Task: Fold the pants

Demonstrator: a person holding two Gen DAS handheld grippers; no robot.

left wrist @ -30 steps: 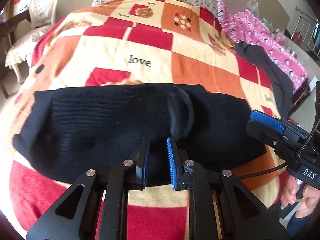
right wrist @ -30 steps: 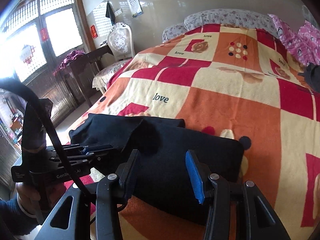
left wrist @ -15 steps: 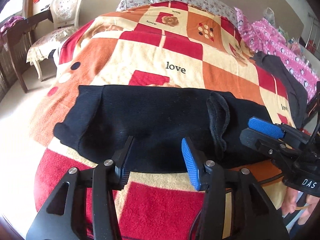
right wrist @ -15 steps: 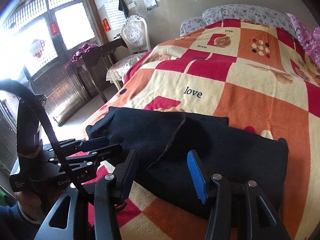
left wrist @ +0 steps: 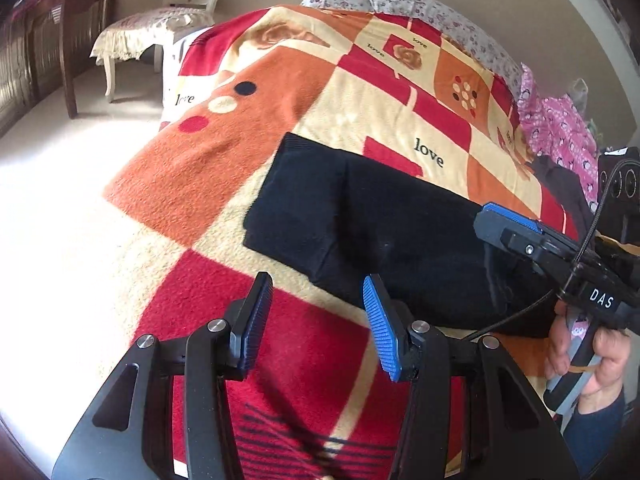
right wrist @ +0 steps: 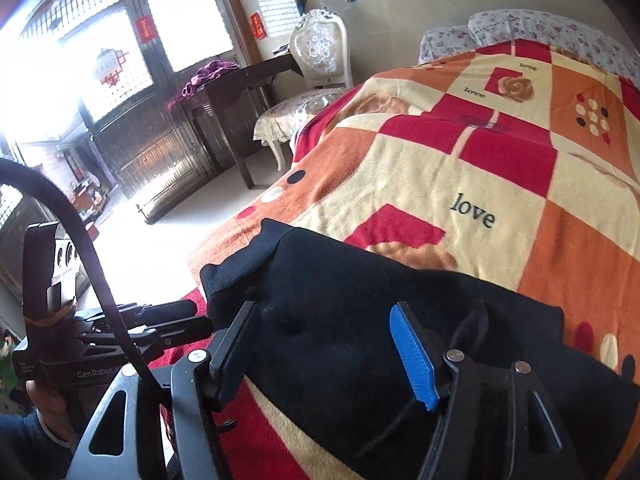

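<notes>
Blanket (left wrist: 208, 168) margin beside pants (left wrist: 384, 232) — claws apart

Home bedroom: blanketed bed (right wrist: 500, 168), pillows (right wrist: 532, 26), chair (right wrist: 320, 56).

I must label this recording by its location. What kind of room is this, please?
Most likely a home bedroom. A bed with a checked blanket and floral pillows fills the view, the black pants lie on it, and an ornate chair stands beside it.

Matt black knit pants (left wrist: 384, 232) lie on a fuzzy fleece blanket (left wrist: 224, 152); gripper pads (left wrist: 380, 332) are ribbed blue.
</notes>
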